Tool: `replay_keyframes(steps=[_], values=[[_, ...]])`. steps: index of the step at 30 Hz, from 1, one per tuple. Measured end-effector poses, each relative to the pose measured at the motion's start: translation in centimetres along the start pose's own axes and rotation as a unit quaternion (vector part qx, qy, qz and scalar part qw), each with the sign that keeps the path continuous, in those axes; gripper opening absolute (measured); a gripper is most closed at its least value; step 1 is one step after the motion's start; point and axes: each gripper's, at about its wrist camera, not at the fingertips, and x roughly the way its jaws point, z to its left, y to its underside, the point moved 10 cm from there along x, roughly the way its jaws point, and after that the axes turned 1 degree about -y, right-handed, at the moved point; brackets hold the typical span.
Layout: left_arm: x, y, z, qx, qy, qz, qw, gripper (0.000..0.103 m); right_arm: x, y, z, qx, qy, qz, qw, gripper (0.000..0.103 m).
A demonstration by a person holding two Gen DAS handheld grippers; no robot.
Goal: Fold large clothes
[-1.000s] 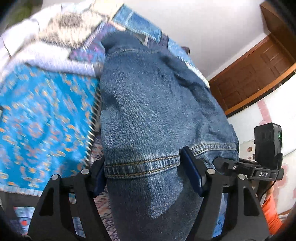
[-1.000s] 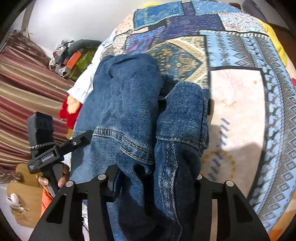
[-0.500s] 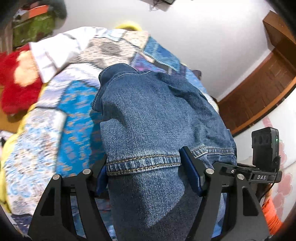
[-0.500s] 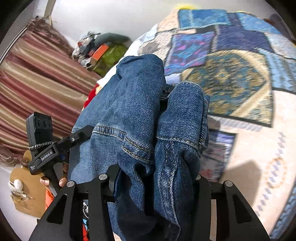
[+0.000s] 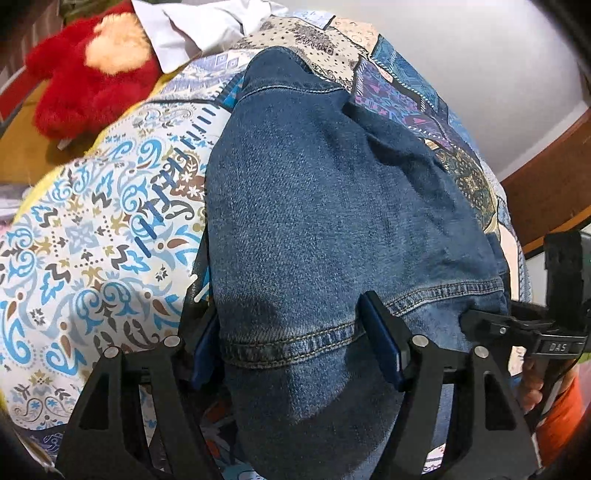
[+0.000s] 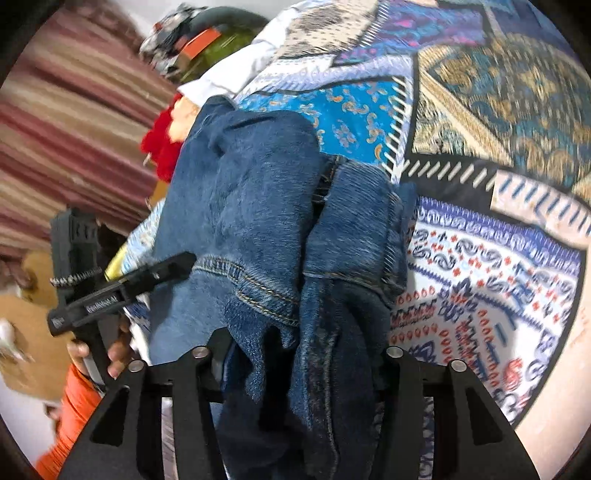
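The left gripper (image 5: 299, 347) has its two blue-padded fingers (image 5: 380, 343) closed onto a stitched hem of the jeans (image 5: 332, 206), with thick denim filling the whole gap between them. The right gripper (image 6: 299, 369) likewise clamps a bunched double layer of the jeans; its pads are buried in cloth, but the fabric is pinched tight between the jaws.

Position of the work: the jeans hang from both grippers and drape forward onto the patchwork bedspread (image 5: 92, 236), folded roughly in half lengthwise, the far end resting on the bed.

Step in hand, as judged: carrying the held end over to make a fold. Motion blur in the right wrist view suggests movement.

The next move calls for laying the held end flat on the far part, edges aligned, then opening both grippers together.

Containers: none visible. A red plush toy (image 5: 88, 70) and a white cloth (image 5: 207, 26) lie beside the bed's far edge.
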Motion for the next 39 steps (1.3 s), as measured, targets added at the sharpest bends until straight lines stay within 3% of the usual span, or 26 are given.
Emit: replay_keyframes(steps=[5,8,11,14,16,20,23,26,30,33,39], values=[[-2.5,-0.1,-0.5,0.049,-0.056,-0.036,0.9966,0.071,-2.7,0.5,-0.5,-0.040,0.039,0.004,0.998,0.053],[-4.9,-0.8,-1.5,0.101,-0.093,-0.079,0.9873,0.071,-5.2,0.8,0.0,-0.074,0.081,-0.027,0.994,0.054],[-7.0,-0.2,-3.0,0.134,-0.099,-0.106,0.9803,0.074,-7.9,0.7,1.6,-0.114,0.112,-0.071,0.985,0.055],[-7.1,1.0,-3.7,0.131,-0.084,-0.106,0.9821,0.083,-8.6,0.9,4.2,-0.141,0.101,-0.092,0.981,0.075],[-6.3,2.0,-4.0,0.135,-0.085,-0.096,0.9825,0.083,-8.0,1.3,5.3,-0.159,0.098,-0.098,0.977,0.079],[-3.6,4.8,-3.1,0.137,-0.117,-0.057,0.9820,0.083,-3.7,3.5,4.9,-0.196,0.140,-0.044,0.970,0.079],[-3.8,6.0,-2.3,0.130,-0.123,-0.064,0.9818,0.089,-2.1,5.1,3.2,-0.211,0.166,-0.017,0.963,0.079],[-4.8,7.3,-1.7,0.121,-0.121,-0.065,0.9831,0.090,-3.3,6.4,1.7,-0.192,0.163,-0.015,0.968,0.079],[-6.2,8.4,-0.9,0.120,-0.153,-0.064,0.9788,0.090,-5.9,7.6,-0.1,-0.131,0.138,-0.021,0.982,0.079],[-8.0,8.6,-1.0,0.115,-0.159,-0.076,0.9776,0.090,-8.3,8.3,-0.5,-0.110,0.145,-0.046,0.982,0.079],[-15.7,7.0,-5.0,0.115,-0.136,-0.170,0.9691,0.090,-15.5,8.9,3.3,-0.101,0.121,-0.150,0.976,0.079]])
